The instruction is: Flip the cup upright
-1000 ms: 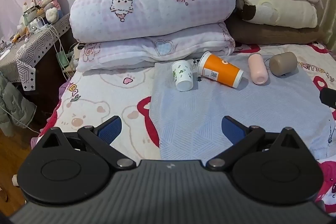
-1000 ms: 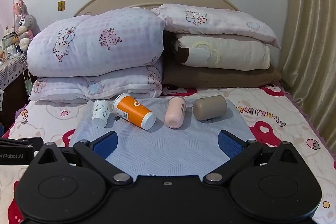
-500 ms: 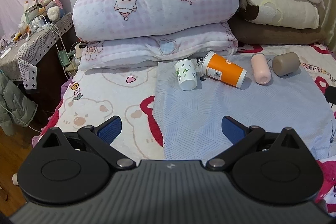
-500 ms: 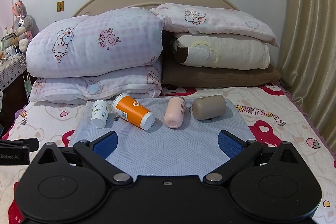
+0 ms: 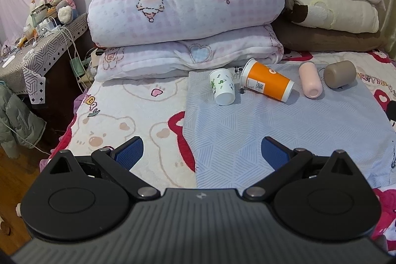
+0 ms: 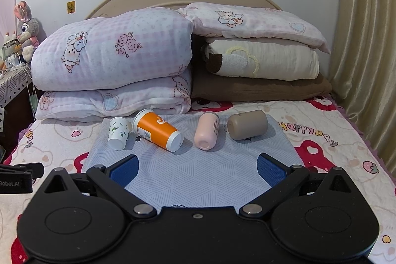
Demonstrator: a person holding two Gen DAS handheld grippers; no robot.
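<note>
Both hand-held grippers — left (image 5: 201, 149), right (image 6: 196, 167) — gape wide, holding nothing; left has edged nearer the four cups (image 5: 268, 84), all still lying toppled.

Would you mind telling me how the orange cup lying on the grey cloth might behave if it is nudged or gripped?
The orange cup lies on its side and tapers, so a nudge would probably roll it in a curve toward the small white cup. It looks like thin paper, likely light and easily crushed. The soft grey cloth may make it tip once upright.
</note>
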